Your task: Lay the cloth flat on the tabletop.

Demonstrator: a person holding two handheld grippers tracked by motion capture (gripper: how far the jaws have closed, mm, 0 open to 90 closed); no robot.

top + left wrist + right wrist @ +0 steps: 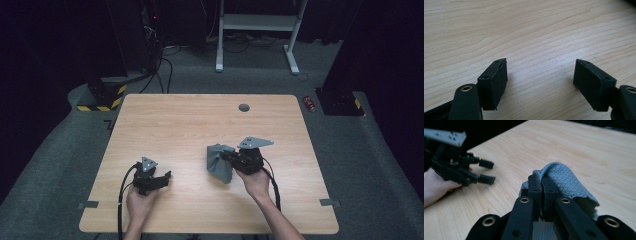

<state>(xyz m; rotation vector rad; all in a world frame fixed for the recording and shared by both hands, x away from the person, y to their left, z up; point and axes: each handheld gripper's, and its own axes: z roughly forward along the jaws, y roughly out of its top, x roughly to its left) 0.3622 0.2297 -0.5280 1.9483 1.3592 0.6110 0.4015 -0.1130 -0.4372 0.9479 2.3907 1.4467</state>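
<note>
A grey waffle-textured cloth (220,162) hangs bunched over the middle of the wooden table (200,125). My right gripper (226,156) points left and is shut on a fold of it; in the right gripper view the cloth (564,180) drapes over and past the pinched jaws of the right gripper (542,185). My left gripper (168,175) rests low at the front left of the table, open, with nothing between its pads. In the left gripper view the left gripper (540,73) has its jaws wide apart over bare wood. The right gripper view catches the left gripper (487,171) farther off.
A round grey cable grommet (244,107) sits near the table's far edge. Tape tabs (329,202) mark the front corners. Beyond the table stand a white frame (257,30), dark equipment and a small red object (310,103) on the carpet.
</note>
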